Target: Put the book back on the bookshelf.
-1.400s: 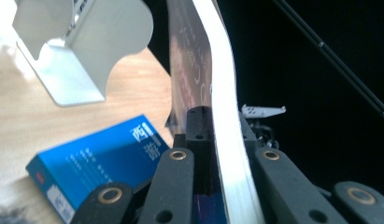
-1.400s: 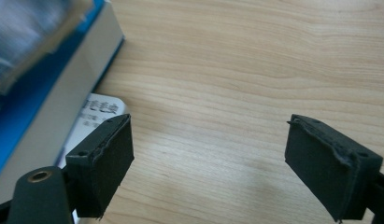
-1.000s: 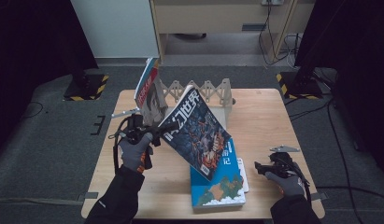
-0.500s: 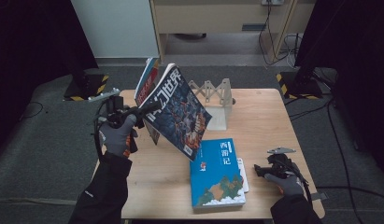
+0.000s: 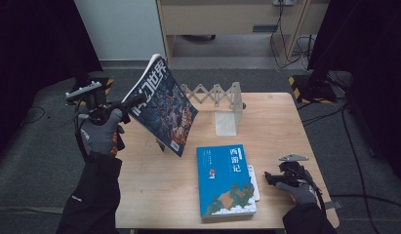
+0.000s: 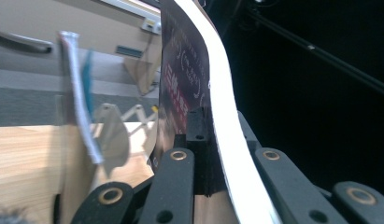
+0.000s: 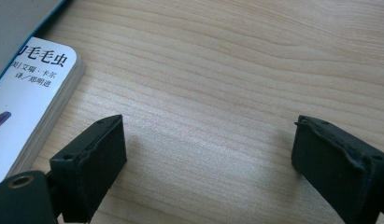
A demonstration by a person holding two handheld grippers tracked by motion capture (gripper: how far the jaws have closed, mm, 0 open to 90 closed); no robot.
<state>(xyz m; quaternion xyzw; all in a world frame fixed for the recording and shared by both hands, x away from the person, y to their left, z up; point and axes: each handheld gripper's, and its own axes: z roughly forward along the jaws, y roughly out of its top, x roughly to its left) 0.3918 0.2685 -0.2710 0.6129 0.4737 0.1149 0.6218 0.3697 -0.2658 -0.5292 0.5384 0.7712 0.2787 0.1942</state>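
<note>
The left tongs (image 5: 132, 103) are up in the air over the left edge of the bench (image 5: 159, 195). They are pinched tight on a dark magazine (image 5: 161, 109), near one of its edges. In the left gripper view the jaws squeeze the bent white pages (image 6: 227, 135) from both sides. The magazine hangs tilted and touches nothing else.

Just right of it, at the back of the bench, stands a clear rack (image 5: 215, 100) with zigzag arms. A blue book (image 5: 225, 178) lies flat near the front, on top of a white book (image 7: 35, 88).

The right tongs (image 5: 269, 178) rest low on the bench, just beside the books. Their jaws have just been opening and now stand wide, with only bare wood between them.

It looks like the step now is carrying the magazine to the rack. Next, the left hand likely has to turn it upright, line it up with a gap, slide it in, and only then let go.
</note>
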